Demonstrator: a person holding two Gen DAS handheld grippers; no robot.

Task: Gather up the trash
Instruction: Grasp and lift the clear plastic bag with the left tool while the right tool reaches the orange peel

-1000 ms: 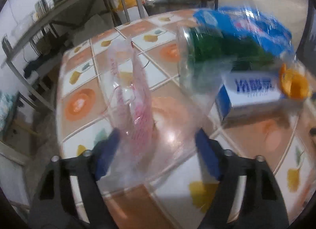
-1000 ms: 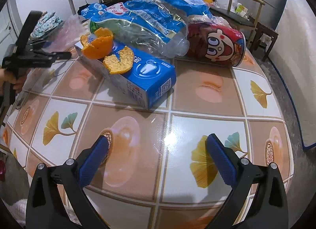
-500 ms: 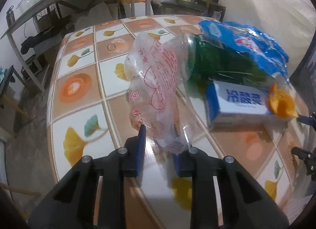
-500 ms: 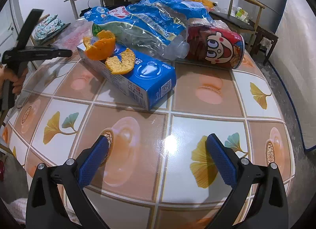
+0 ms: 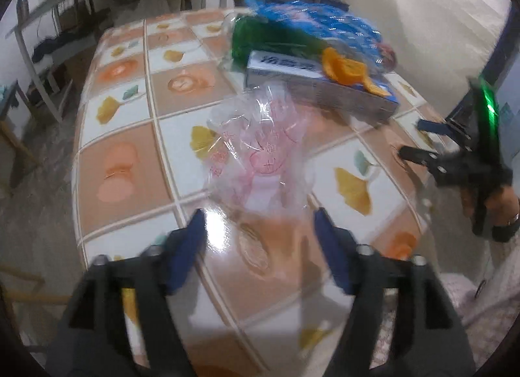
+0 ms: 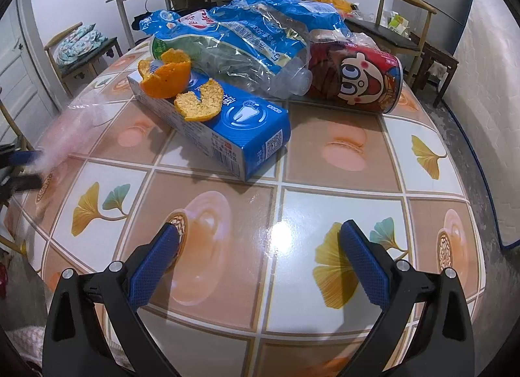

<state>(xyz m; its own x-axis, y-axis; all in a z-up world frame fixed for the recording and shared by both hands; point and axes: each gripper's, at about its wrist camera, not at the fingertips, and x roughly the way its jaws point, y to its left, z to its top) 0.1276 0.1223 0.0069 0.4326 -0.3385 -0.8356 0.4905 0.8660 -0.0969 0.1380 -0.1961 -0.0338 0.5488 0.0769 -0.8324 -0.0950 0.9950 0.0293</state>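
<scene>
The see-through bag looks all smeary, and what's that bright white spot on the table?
Left wrist view: the clear plastic bag is smeared by motion blur, as are the left gripper fingers. Right wrist view: sharp; the white spot is lamp glare on the glossy table, and fisheye distortion bends the tile lines.

Peels (image 6: 169,80): placed on the box (image 6: 227,123).
Box: positioned mid-table (image 6: 325,182), before the wrapper (image 6: 234,39).
Can (image 6: 354,78): laid right of the wrapper.
Bag (image 5: 260,149): located near the table's left edge.

The tiled bench (image 6: 341,156) is loaded with a blue carton (image 6: 227,123), a crumpled blue wrapper (image 6: 247,36), a red can (image 6: 354,78) and a clear bag (image 5: 260,149).
</scene>
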